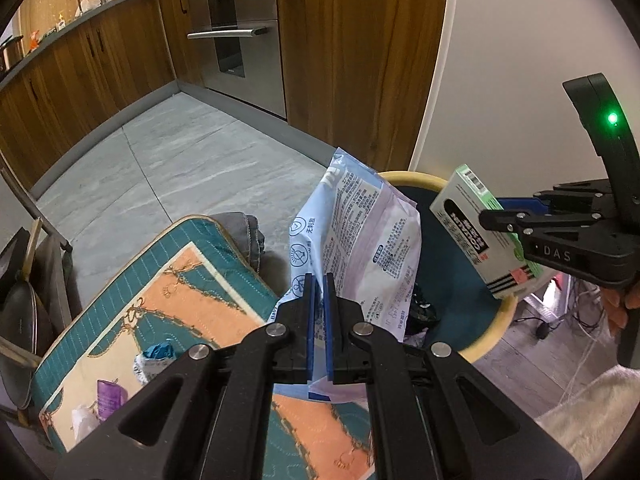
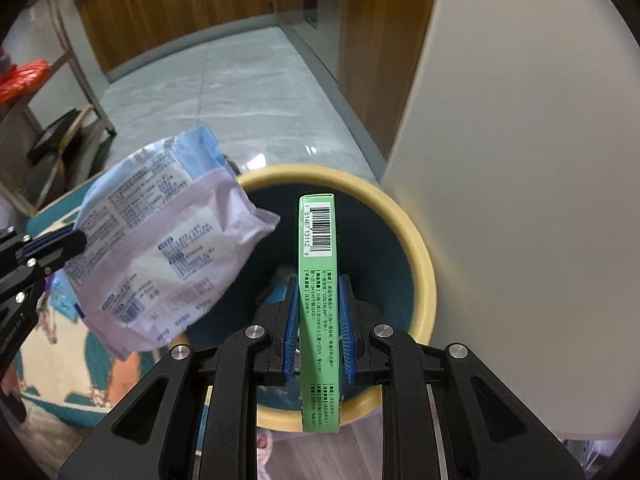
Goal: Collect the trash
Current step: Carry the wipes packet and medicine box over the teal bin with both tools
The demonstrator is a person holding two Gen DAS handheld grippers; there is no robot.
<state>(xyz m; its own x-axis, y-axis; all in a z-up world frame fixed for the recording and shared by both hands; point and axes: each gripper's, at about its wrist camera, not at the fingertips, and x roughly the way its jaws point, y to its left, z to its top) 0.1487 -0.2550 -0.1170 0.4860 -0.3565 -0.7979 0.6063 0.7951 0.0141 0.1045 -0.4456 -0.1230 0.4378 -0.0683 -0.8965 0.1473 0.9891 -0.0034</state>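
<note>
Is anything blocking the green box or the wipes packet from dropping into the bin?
Nothing visible does. The green box, clamped in the right gripper, hangs over the open mouth of the bin. The wipes packet, pinched by the left gripper, hangs at the bin's rim; only some dark trash lies inside.

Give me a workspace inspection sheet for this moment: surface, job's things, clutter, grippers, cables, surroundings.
Surface: grey tiled floor; teal and orange patterned mat beside the bin.
Job's things: yellow-rimmed bin, dark scraps inside; blue-and-white plastic pack over its near rim; green-edged carton above its opening.
Clutter: purple can, crumpled teal-and-white wrapper and a white scrap lying on the mat.
Grippers: left hand-held gripper shut on the pack; right hand-held gripper shut on the carton.
Cables: loose wires on the wood floor beyond the bin.
Surroundings: wooden cabinets, built-in oven, white wall.
</note>
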